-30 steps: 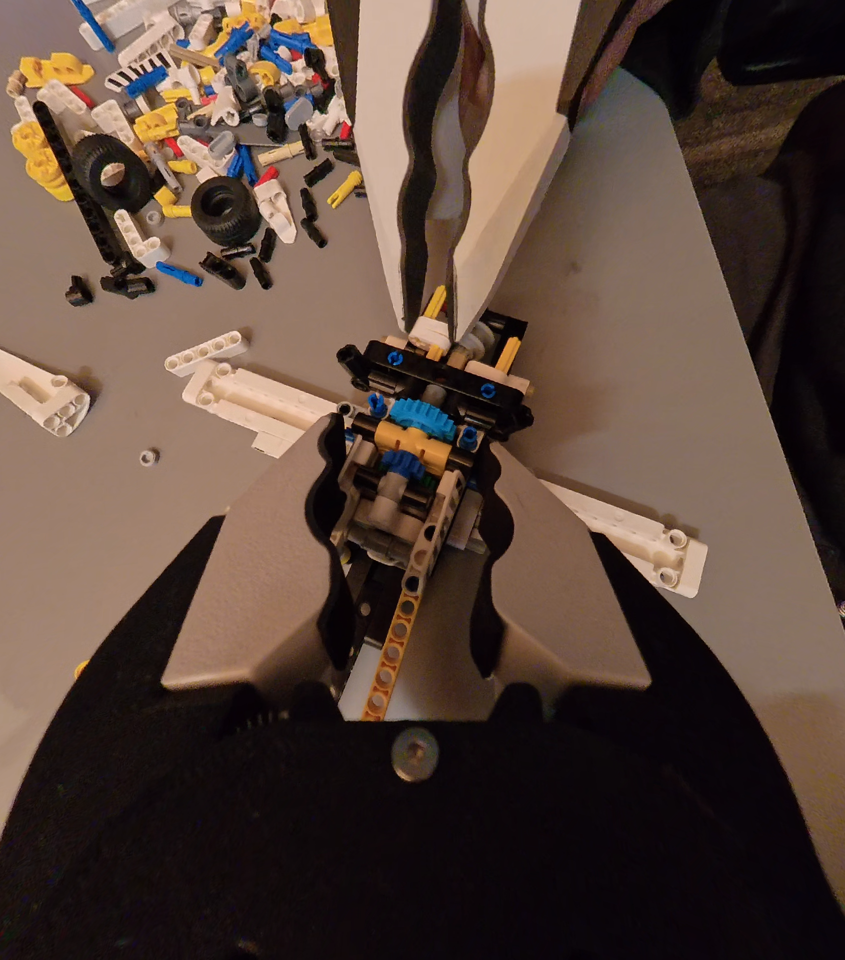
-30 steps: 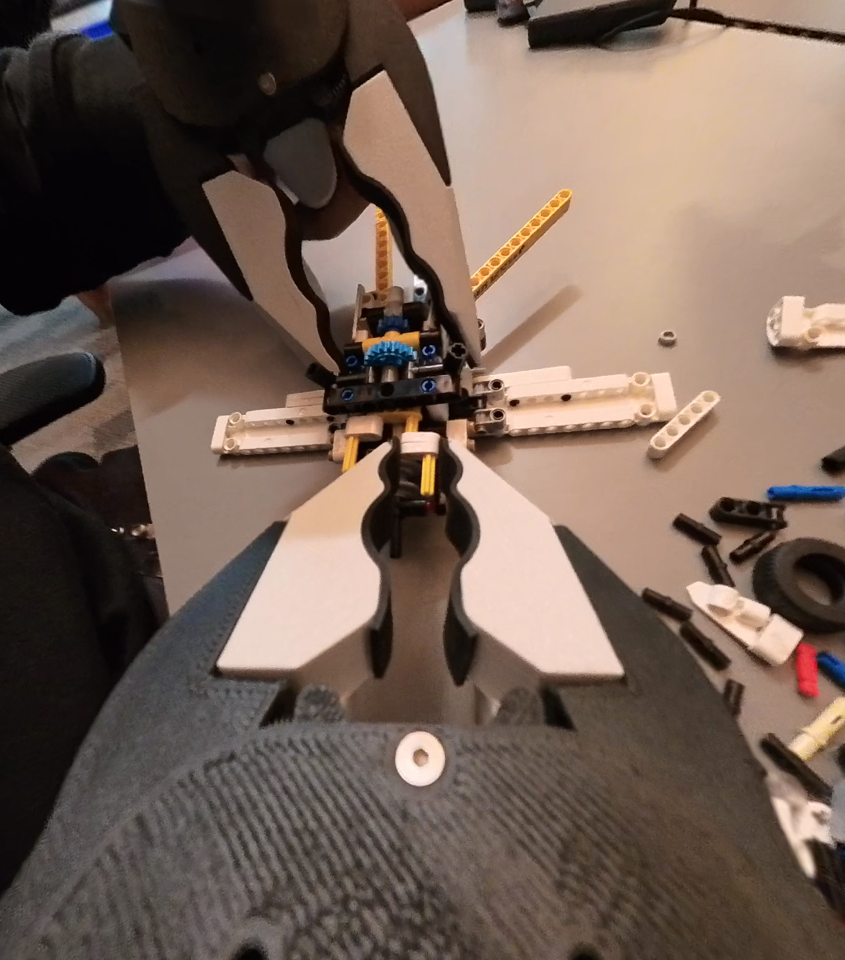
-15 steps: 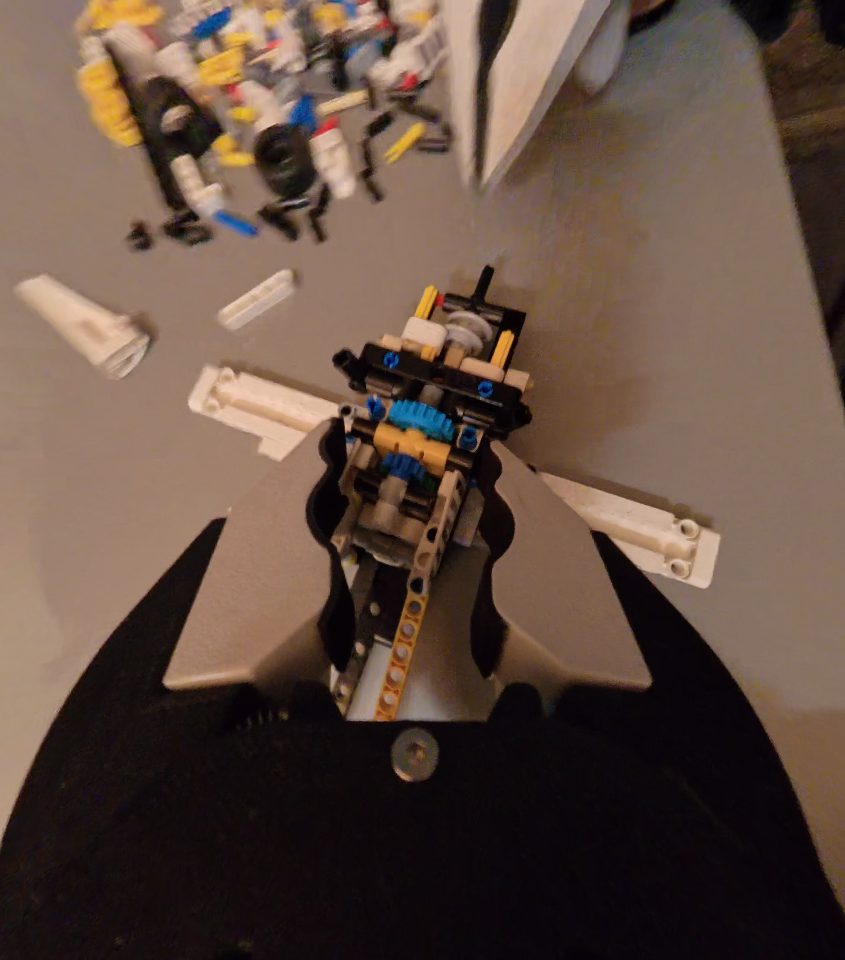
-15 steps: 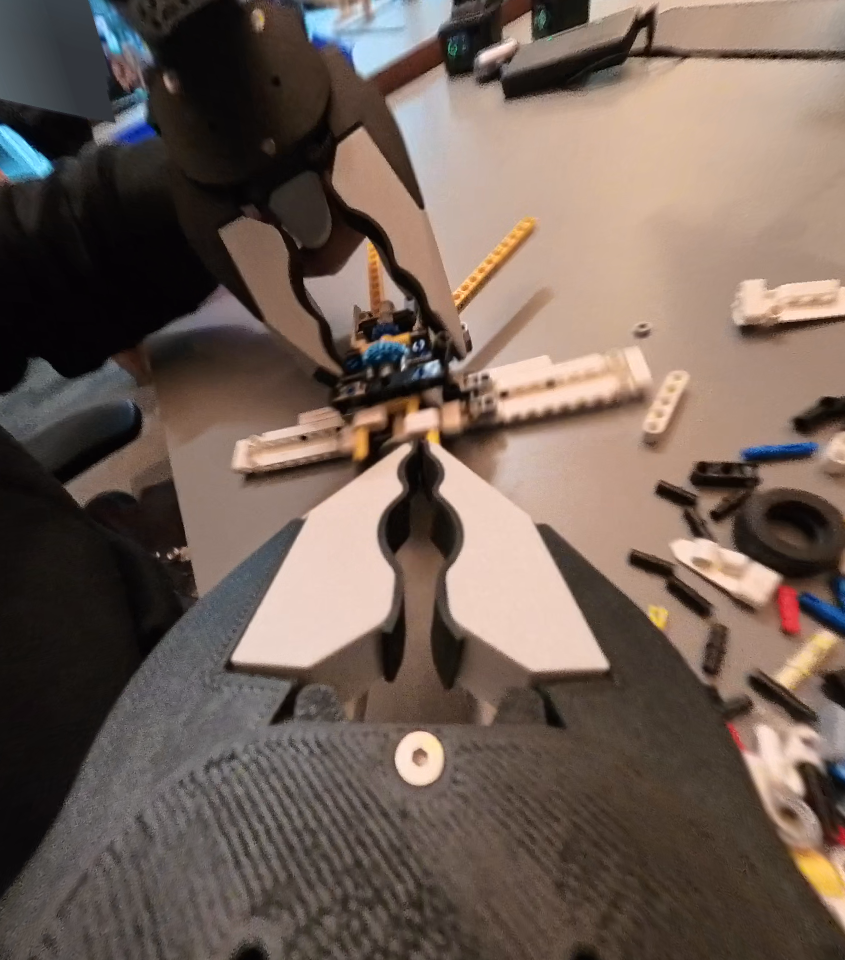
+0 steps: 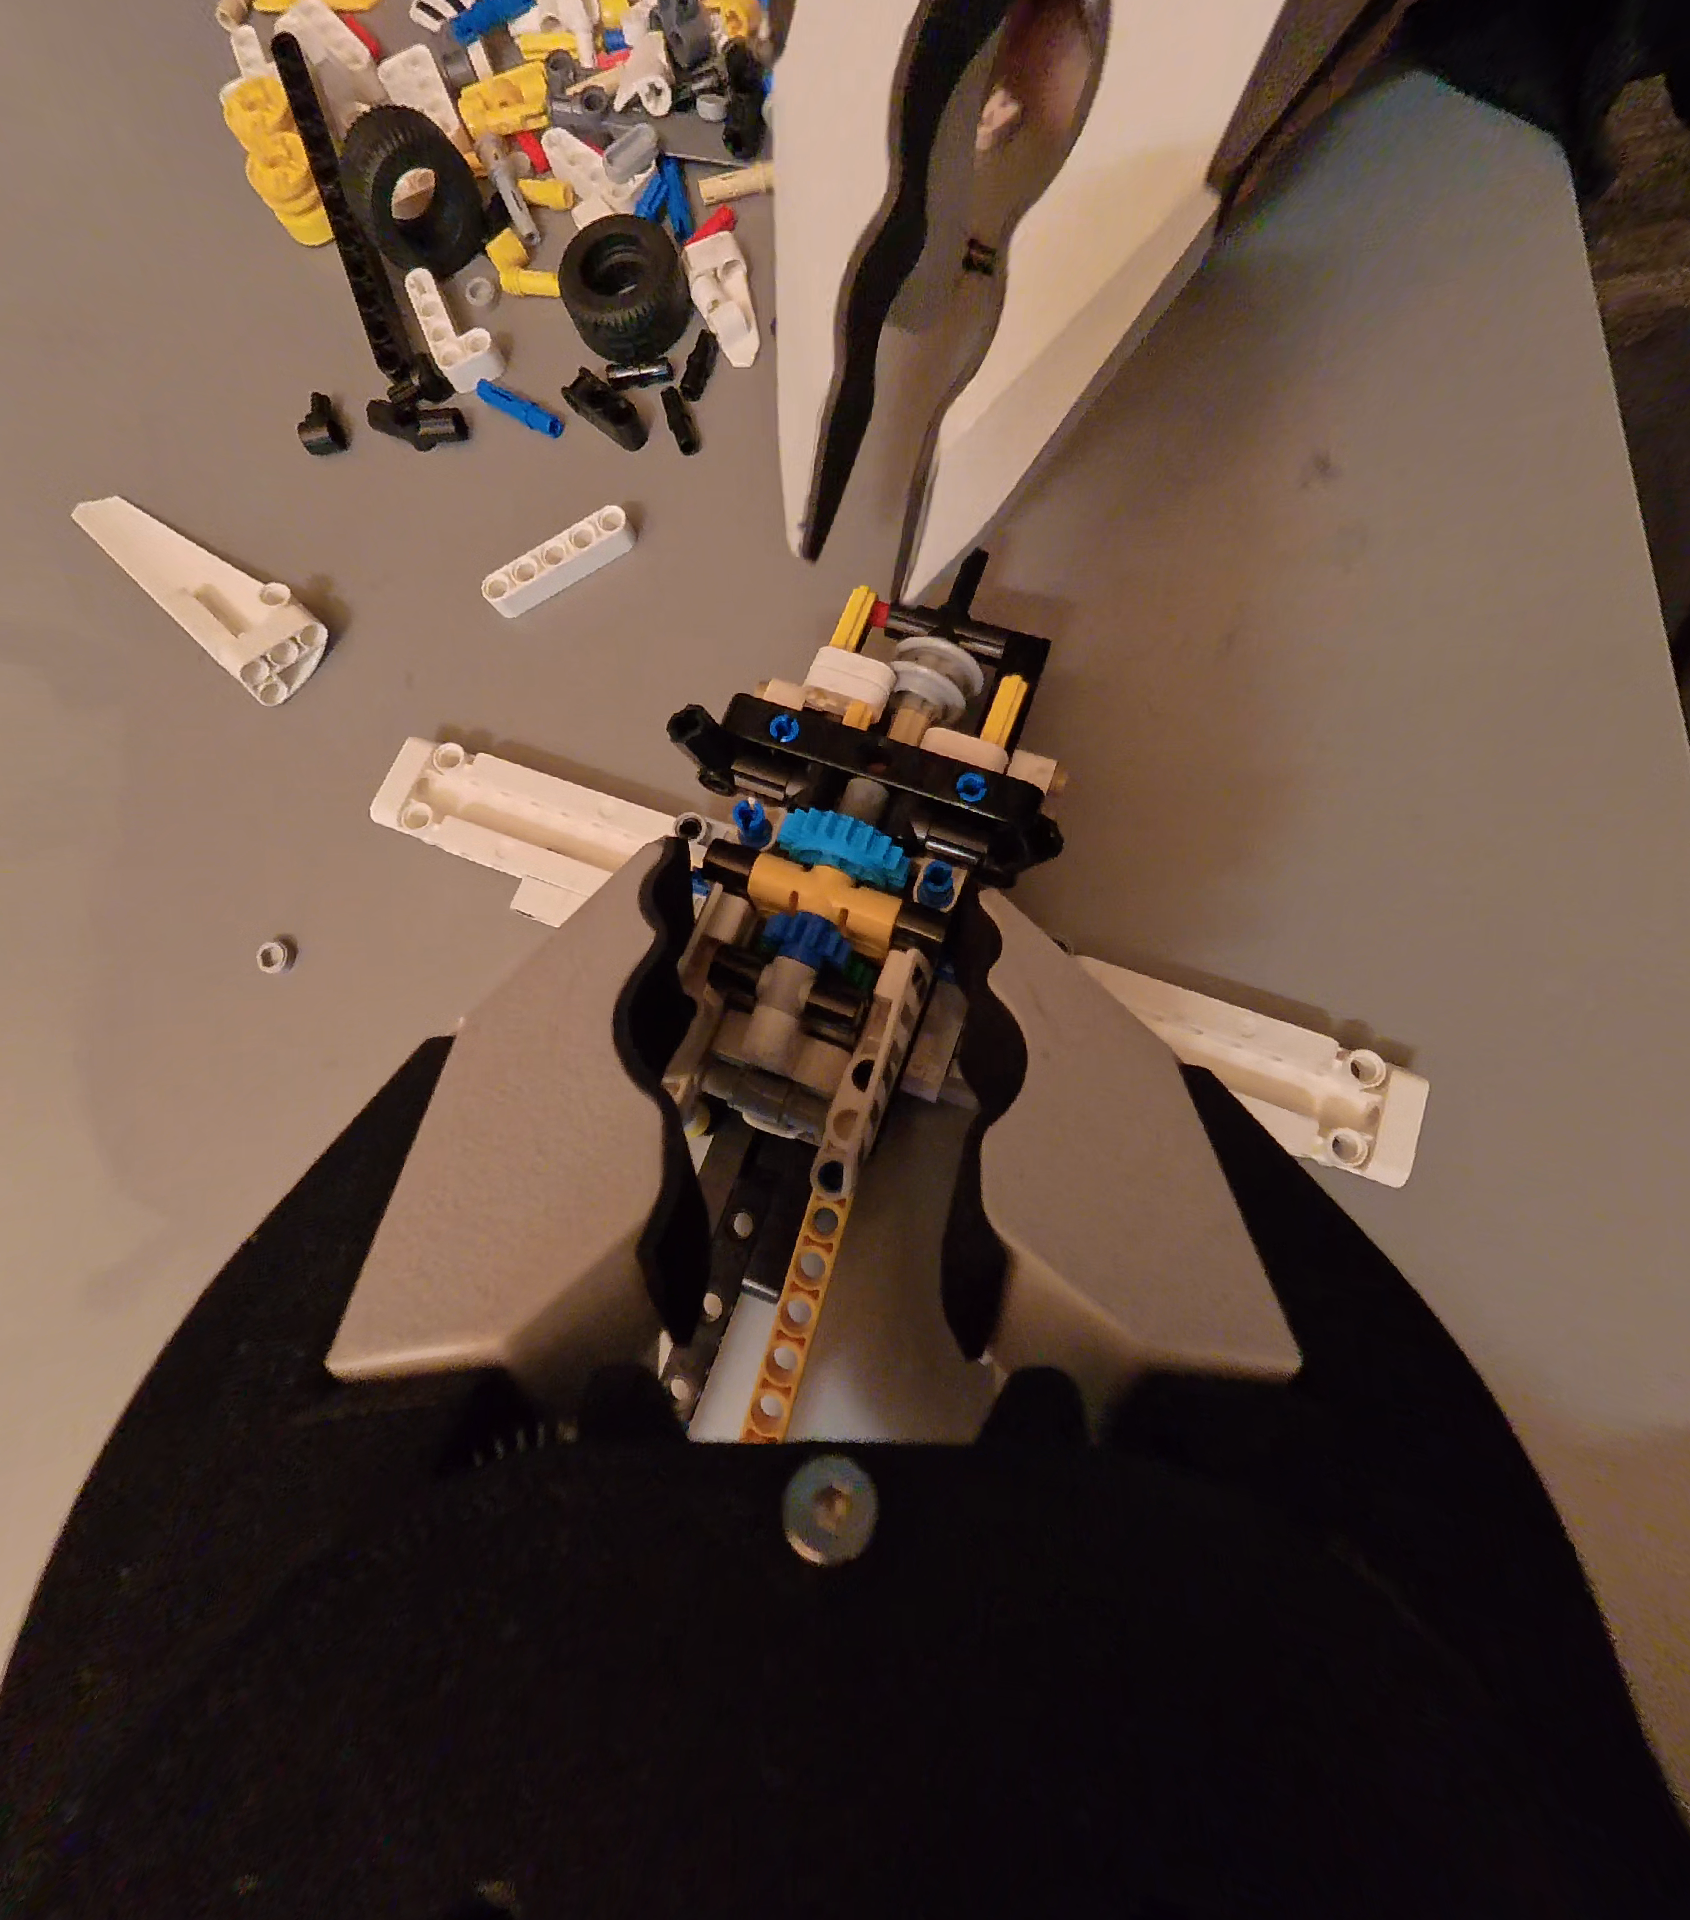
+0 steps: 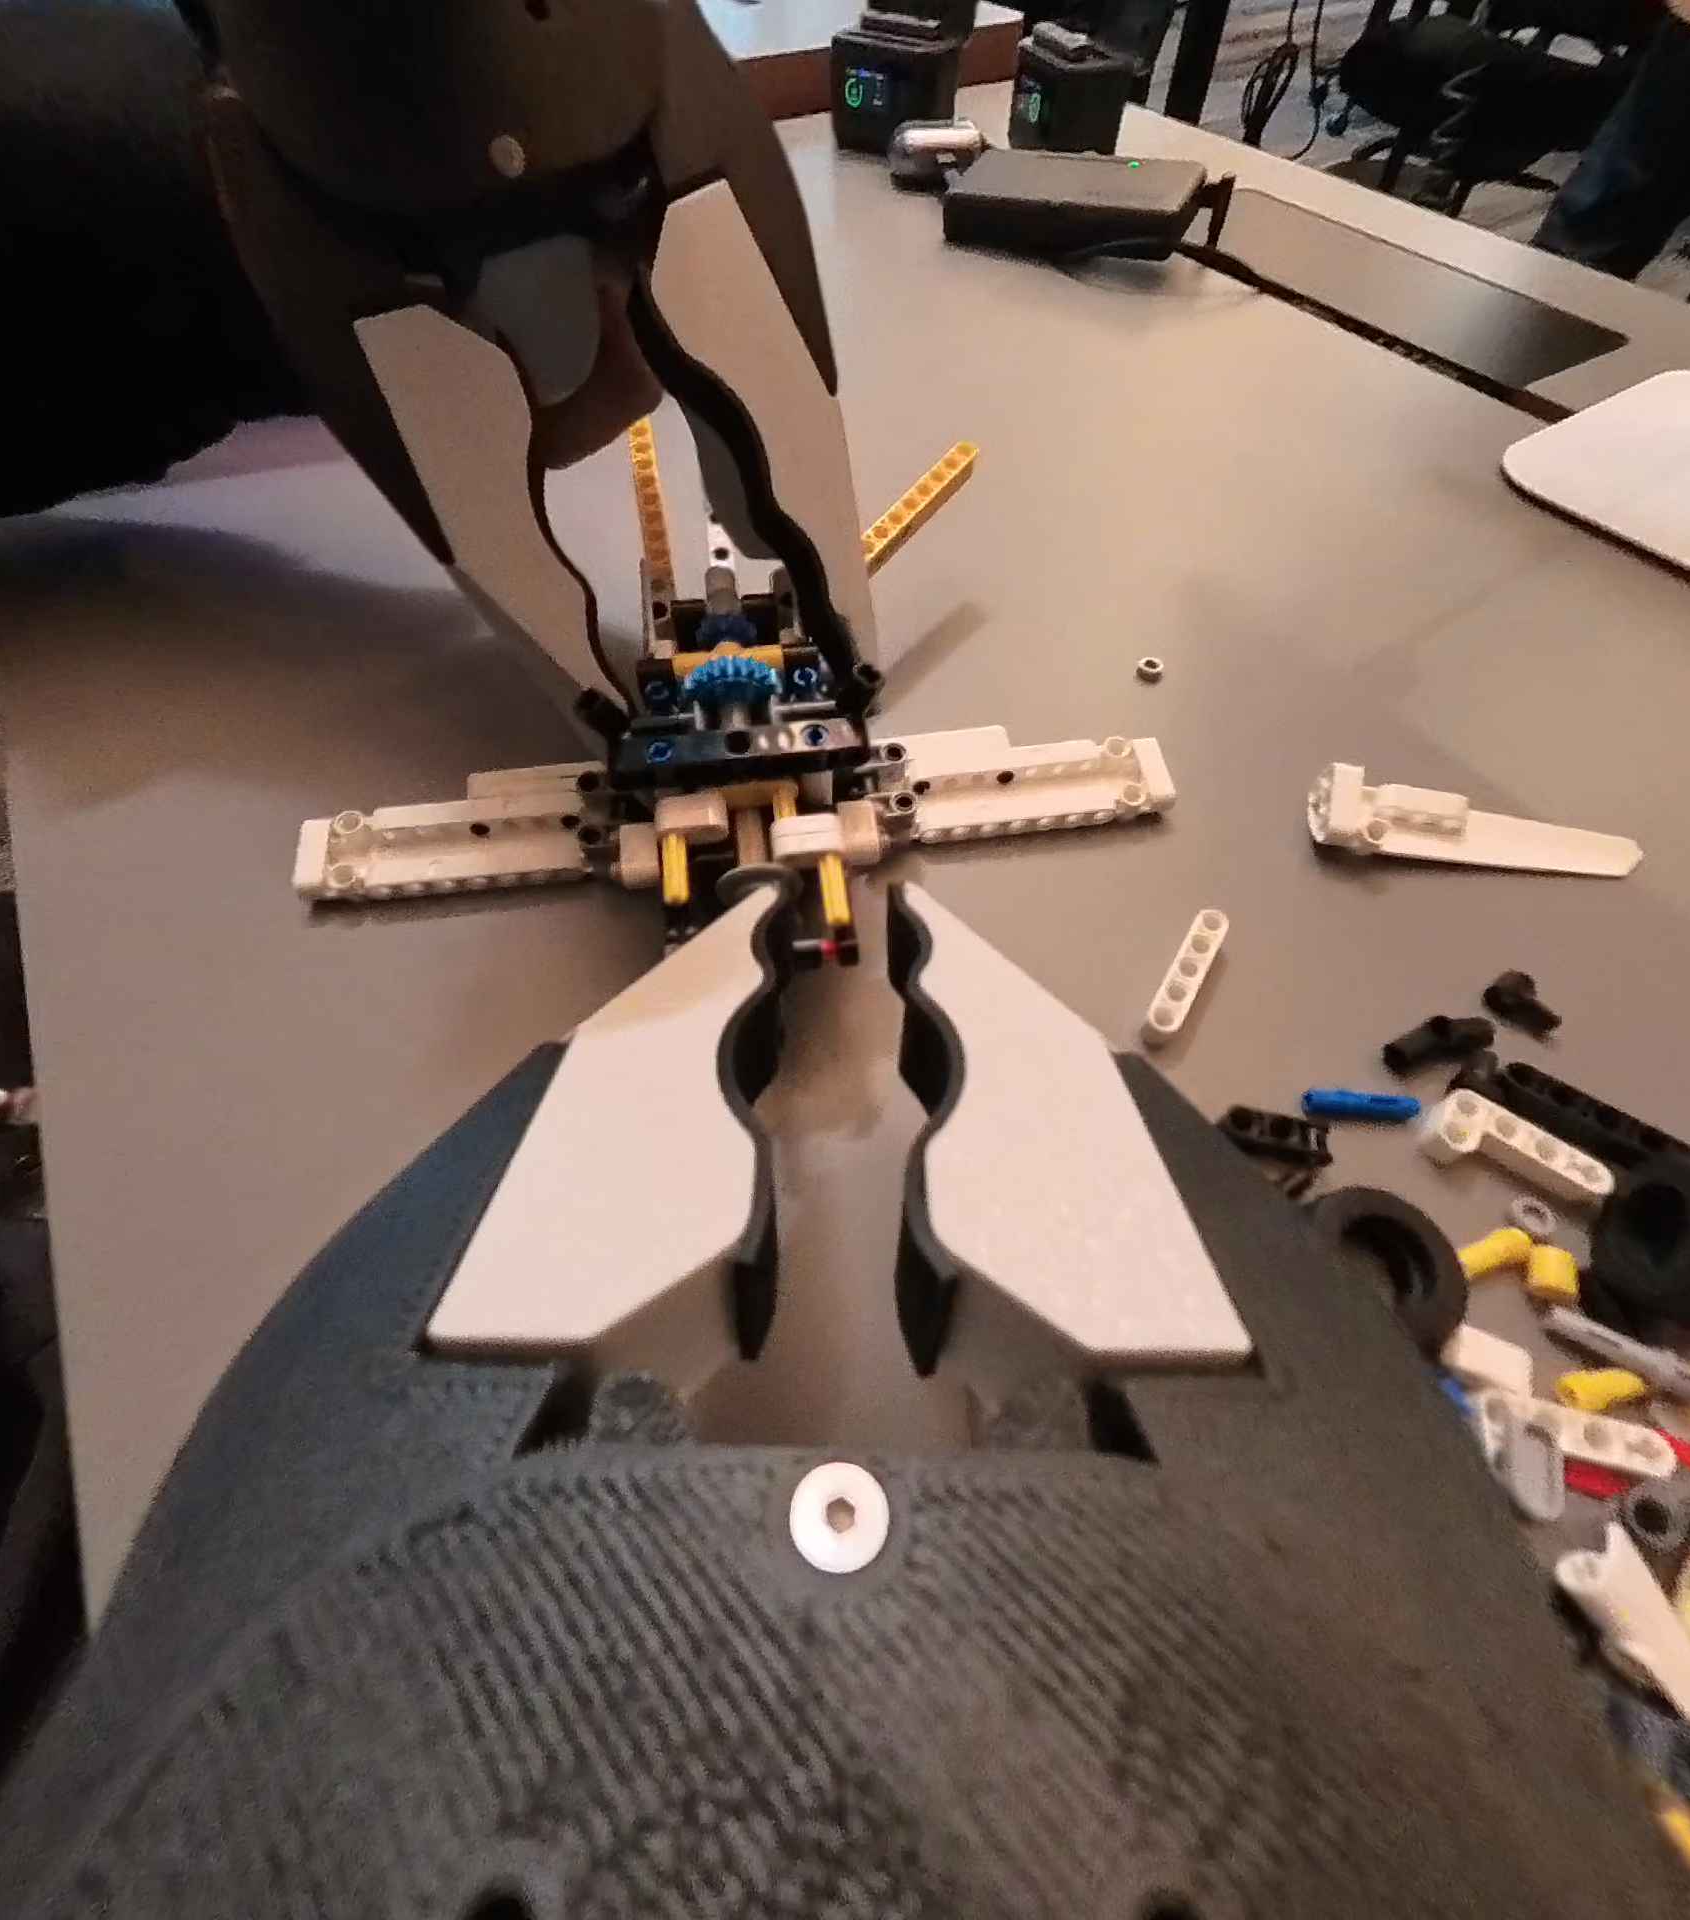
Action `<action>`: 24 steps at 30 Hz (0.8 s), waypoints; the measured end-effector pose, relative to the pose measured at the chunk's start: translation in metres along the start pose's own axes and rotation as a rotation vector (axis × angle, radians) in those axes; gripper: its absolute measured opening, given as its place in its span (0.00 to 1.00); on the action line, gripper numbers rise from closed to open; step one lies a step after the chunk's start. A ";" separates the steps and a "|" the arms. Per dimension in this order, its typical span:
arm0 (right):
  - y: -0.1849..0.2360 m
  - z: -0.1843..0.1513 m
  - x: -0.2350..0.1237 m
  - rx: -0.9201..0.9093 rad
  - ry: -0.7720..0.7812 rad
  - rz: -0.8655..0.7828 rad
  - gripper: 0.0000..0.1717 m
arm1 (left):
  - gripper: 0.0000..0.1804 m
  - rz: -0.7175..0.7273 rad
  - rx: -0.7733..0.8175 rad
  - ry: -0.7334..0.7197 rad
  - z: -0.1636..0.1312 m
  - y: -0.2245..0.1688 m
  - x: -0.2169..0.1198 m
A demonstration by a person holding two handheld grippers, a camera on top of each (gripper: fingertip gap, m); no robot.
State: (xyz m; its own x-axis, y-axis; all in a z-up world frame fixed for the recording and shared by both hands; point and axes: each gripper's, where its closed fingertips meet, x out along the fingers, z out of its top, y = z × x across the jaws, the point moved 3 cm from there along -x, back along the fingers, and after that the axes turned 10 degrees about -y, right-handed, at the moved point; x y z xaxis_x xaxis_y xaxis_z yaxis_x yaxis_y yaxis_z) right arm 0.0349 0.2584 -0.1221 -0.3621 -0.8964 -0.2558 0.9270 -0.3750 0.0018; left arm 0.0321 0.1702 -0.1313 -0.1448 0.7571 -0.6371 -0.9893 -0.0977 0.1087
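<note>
- Left gripper (image 5: 825, 894): we see its jaws clamped on the rear of the brick model (image 5: 851, 831), dark pads pressed against both flanks around the blue gear (image 5: 836, 831). A yellow beam (image 5: 799, 1309) trails back between the fingers.
- Right gripper (image 6: 825, 914): jaws narrowly parted, nothing gripped. The left fingertip (image 6: 753, 904) is at the grey disc on the model's near end; the right fingertip stands clear of it.
- Only the right wrist view shows both white wing panels (image 6: 1028, 790) in full, lying flat on the table (image 6: 1236, 582), plus a dark box (image 6: 1069, 197) at the far side.
- Only the left wrist view shows the table's right edge (image 5: 1589, 582), near the model.
- Open room: bare grey surface left of the model; loose parts pile (image 5: 508, 156) far left, with a white tapered panel (image 5: 197, 592) and short white beam (image 5: 560, 556) lying apart.
</note>
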 end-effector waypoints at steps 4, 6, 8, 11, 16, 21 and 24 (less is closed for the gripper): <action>-0.002 -0.006 0.013 0.013 0.068 0.035 0.08 | 0.28 0.001 0.008 -0.013 0.000 -0.001 0.000; -0.001 -0.007 0.016 0.004 0.079 0.044 0.03 | 0.28 0.007 0.015 -0.012 0.000 0.000 0.000; 0.000 -0.007 0.016 -0.012 0.076 0.038 0.02 | 0.28 0.034 0.028 -0.021 -0.001 0.000 0.000; 0.003 -0.005 0.011 0.006 0.052 0.042 0.02 | 0.29 0.055 0.033 -0.051 -0.001 -0.002 -0.001; 0.004 -0.005 0.008 0.101 0.051 0.108 0.02 | 0.29 0.029 0.018 -0.053 0.001 -0.004 0.001; 0.005 -0.007 0.004 0.070 0.059 0.140 0.02 | 0.29 0.001 0.011 -0.053 0.002 -0.005 0.002; 0.007 -0.009 0.002 -0.073 0.067 0.097 0.02 | 0.29 -0.019 0.009 -0.058 0.003 -0.006 0.003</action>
State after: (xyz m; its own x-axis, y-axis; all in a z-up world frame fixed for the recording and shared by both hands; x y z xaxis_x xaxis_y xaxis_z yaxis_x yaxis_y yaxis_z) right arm 0.0412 0.2560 -0.1314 -0.2652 -0.9089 -0.3217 0.9629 -0.2667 -0.0404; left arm 0.0379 0.1750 -0.1321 -0.1246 0.7952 -0.5934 -0.9915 -0.0779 0.1038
